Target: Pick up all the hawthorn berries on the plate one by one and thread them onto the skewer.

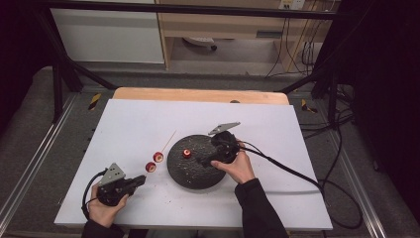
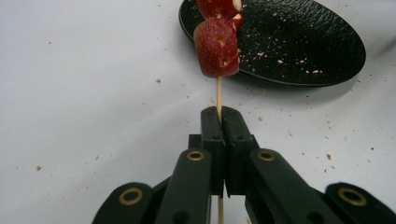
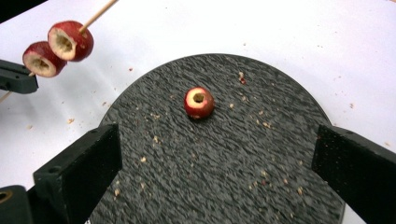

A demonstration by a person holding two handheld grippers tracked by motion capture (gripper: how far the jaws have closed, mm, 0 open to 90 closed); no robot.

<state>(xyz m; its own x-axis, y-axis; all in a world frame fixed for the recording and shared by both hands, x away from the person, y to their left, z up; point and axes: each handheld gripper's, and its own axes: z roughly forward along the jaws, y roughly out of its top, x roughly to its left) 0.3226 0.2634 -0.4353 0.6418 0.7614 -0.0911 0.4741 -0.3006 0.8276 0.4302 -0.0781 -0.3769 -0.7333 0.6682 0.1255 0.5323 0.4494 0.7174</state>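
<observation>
Nearest to me, my left gripper [image 1: 139, 180] sits low at the near left of the white table [image 1: 129, 124]. Its jaws are pressed together on a thin wooden skewer [image 2: 218, 93], which runs out between the pads [image 2: 212, 126] and also shows below them in the left gripper view. I hold the stick near its lower end, so it slants up and away over the table.

A little farther along that skewer two red fruit pieces [image 1: 154, 161] are threaded one after the other, each cored through the middle; in the right gripper view they [image 3: 58, 46] hang above the table just left of the plate, not touching it.

Beyond them lies the round black plate [image 1: 188, 173], strewn with pale crumbs. A third cored fruit piece [image 3: 199, 102] rests loose on it, toward its far-left part.

My right gripper [image 1: 203, 160] is over the plate's right side, its jaws spread wide with nothing between them; the black fingers [image 3: 84, 168] stand either side of the loose piece, well short of it.
</observation>
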